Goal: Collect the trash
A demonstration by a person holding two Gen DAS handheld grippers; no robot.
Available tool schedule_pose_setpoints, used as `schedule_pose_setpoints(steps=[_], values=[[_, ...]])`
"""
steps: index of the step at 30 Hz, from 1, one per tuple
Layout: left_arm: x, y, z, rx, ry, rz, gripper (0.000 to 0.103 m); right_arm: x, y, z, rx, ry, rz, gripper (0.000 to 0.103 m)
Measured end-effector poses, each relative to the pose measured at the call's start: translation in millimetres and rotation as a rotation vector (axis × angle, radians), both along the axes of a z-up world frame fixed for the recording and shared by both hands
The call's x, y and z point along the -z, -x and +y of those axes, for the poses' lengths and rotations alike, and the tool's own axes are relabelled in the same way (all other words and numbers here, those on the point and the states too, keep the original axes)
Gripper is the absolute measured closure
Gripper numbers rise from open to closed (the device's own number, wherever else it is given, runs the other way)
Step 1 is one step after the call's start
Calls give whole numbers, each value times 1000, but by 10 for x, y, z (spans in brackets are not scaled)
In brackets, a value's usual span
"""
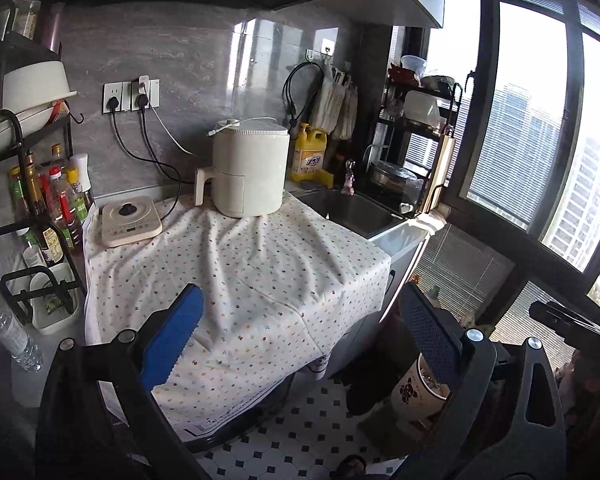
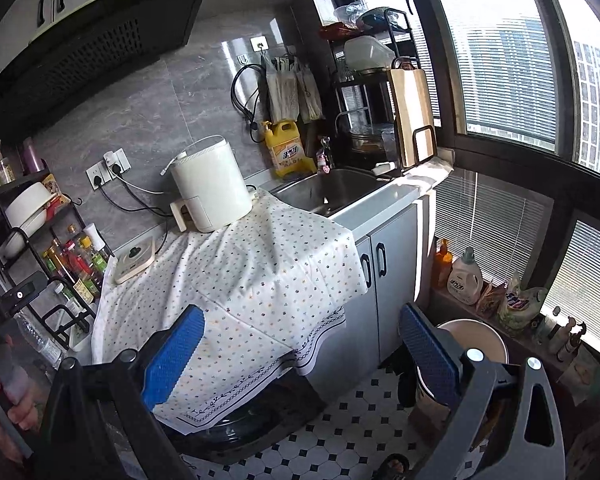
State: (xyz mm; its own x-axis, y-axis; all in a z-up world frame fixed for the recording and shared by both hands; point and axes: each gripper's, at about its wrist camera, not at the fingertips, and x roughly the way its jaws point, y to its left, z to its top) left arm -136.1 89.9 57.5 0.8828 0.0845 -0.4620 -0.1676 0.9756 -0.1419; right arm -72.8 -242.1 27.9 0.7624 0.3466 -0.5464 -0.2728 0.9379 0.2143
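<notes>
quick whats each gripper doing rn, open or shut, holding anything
Left gripper: open, fingers spread wide, holding nothing.
Right gripper: open, fingers spread wide, holding nothing.

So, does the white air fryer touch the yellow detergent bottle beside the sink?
Apart. The right wrist view shows bare grey wall between the air fryer and the yellow detergent bottle.

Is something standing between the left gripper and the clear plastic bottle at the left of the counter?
Nothing visible does. The plastic bottle stands to the left of the open left gripper, nearer the camera than the black rack. Only the gripper's own left finger lies toward it.
</notes>
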Motion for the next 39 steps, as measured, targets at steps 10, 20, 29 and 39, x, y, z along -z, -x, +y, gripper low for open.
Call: schedule_pose_setpoints(steps=[10, 20, 29, 39], values=[[21, -40, 78, -5, 11, 3, 6, 14, -126, 146, -17, -2, 8, 8], [34, -128, 130, -3, 24, 6, 6, 77, -271, 247, -52, -16, 23, 8], [56, -118, 134, 15, 30, 4, 6, 143, -239, 244, -51, -24, 32, 8], [120, -31, 142, 2, 37, 11, 6, 192, -173, 248, -60, -13, 43, 8]])
